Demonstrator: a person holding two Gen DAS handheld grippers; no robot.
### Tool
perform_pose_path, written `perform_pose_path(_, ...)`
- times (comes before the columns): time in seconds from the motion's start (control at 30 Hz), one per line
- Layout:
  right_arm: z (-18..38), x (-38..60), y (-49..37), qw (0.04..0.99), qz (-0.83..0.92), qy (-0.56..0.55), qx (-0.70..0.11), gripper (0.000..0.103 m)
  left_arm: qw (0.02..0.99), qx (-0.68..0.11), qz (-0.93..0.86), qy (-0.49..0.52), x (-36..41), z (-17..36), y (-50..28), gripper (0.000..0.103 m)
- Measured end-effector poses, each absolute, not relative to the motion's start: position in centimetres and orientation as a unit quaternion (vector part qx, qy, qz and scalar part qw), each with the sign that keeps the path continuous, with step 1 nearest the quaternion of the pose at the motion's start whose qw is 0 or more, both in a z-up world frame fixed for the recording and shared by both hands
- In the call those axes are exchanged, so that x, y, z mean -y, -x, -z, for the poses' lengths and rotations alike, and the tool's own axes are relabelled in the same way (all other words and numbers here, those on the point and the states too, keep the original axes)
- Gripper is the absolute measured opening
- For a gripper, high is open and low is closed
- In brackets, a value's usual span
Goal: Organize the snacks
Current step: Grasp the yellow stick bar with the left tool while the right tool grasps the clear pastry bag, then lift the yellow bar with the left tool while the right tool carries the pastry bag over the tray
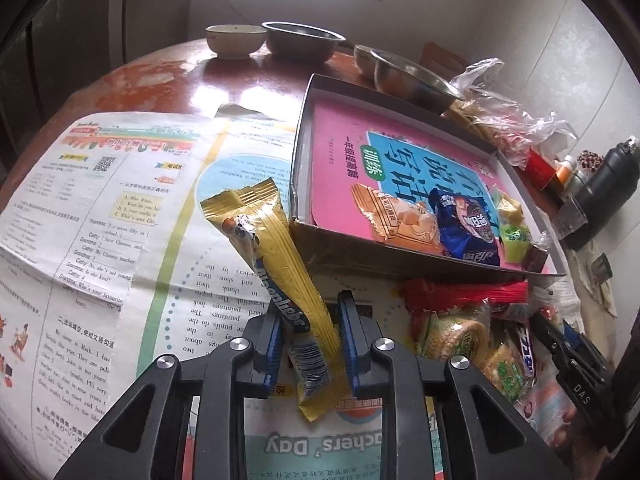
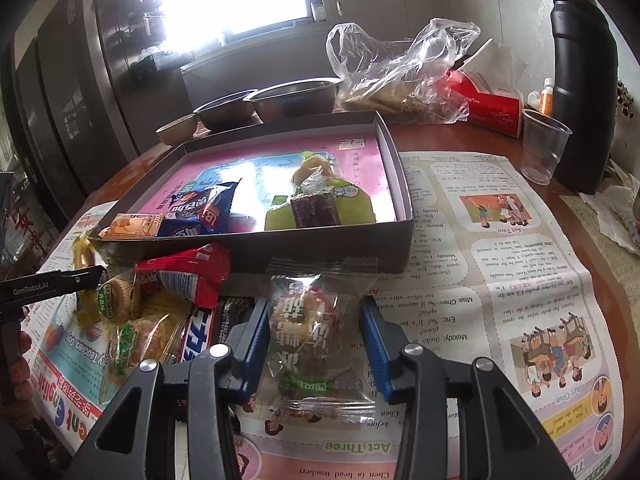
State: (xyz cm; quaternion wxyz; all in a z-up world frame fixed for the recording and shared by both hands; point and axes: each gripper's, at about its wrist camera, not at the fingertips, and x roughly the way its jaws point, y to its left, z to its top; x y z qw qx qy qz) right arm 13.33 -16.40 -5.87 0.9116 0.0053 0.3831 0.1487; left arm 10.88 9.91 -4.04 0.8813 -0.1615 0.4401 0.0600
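Left gripper clamps yellow wafer bar (right gripper pinches clear packet).

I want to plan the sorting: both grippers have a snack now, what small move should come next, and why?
Probably lift both and carry them over the box wall: the left gripper pinches the yellow bar, the right gripper the clear packet, and other snacks already lie inside.
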Motion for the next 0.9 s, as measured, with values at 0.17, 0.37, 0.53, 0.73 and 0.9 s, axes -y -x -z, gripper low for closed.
perform_pose_path(0.17, 5.9, 16.4, -13.1, 0.911, -0.154, -0.010, -0.383, 0.043, 0.883, -0.439, -0.048, 0.159, -9.8, 3.9, -10.4, 0.025)
perform_pose_path(0.37, 5.7, 16.5, -12.8, 0.911, -0.156, -0.015, -0.382, 0.043, 0.887, -0.434, -0.044, 0.152, -9.6, 3.3, -9.4, 0.023)
perform_pose_path(0.53, 5.3, 16.7, -12.5, 0.913, -0.155, -0.018, -0.378, 0.043, 0.893, -0.422, -0.044, 0.149, -9.7, 2.3, -8.7, 0.020)
perform_pose_path(0.73, 4.6, 17.0, -12.1, 0.917, -0.152, -0.022, -0.369, 0.042, 0.899, -0.411, -0.038, 0.147, -9.6, 1.3, -8.2, 0.018)
perform_pose_path(0.9, 4.0, 17.1, -11.7, 0.920, -0.152, -0.025, -0.360, 0.042, 0.905, -0.399, -0.033, 0.144, -9.2, 0.4, -7.8, 0.018)
